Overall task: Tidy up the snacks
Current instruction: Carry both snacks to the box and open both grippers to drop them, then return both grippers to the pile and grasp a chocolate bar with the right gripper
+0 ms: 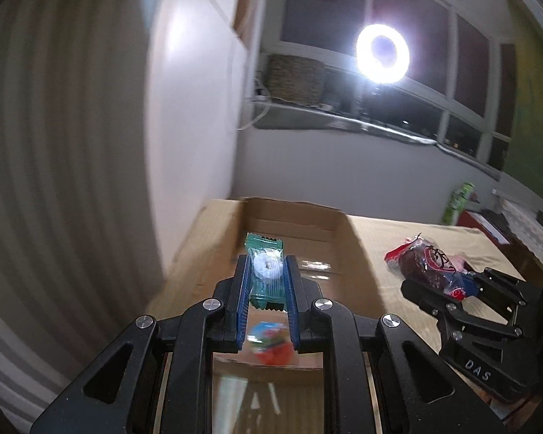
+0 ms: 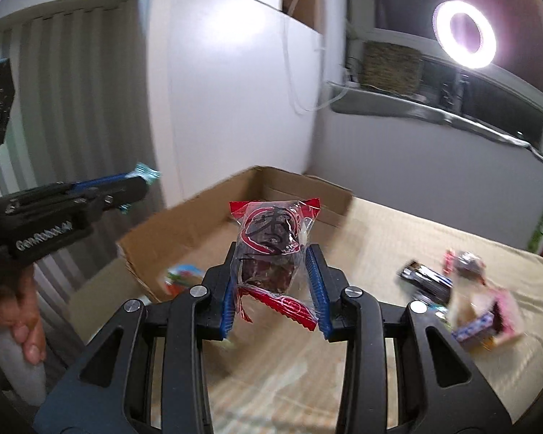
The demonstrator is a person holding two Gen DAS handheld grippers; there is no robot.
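So both grippers are up in the air with a snack each. The left gripper (image 1: 268, 282) has its jaws closed down narrow on a green wrapped candy (image 1: 266, 271), held above the open cardboard box (image 1: 293, 217). The right gripper (image 2: 273, 289) has its jaws about half closed around a red-and-clear packet with something dark brown inside (image 2: 271, 249), also lifted off the worktop (image 2: 398, 238), just in front of the box's near edge. The packet has a big character printed in a red ring, can't read it properly.

Around them: the box sits at the far left of the worktop, pushed near a white cabinet (image 2: 235, 72), with its flaps sticking up at the rim. Inside it I count one colourful wrapper, red and blue-green (image 2: 182, 276), too blurry to read. Over on the right of the worktop there's a loose pile of more snacks (image 2: 463, 296): one black packet, one pinkish box and a blue patterned one, maybe more, it's smeared by motion. A green can-like thing (image 1: 459, 204) stands at the far edge.

One ring light (image 1: 382, 54) glares from the windowsill, next to a woven basket (image 1: 295, 76). Writing I can make out: "DAS" on the right gripper's body in the left view, and something like "GenRobot" on the left gripper's side in the right view.
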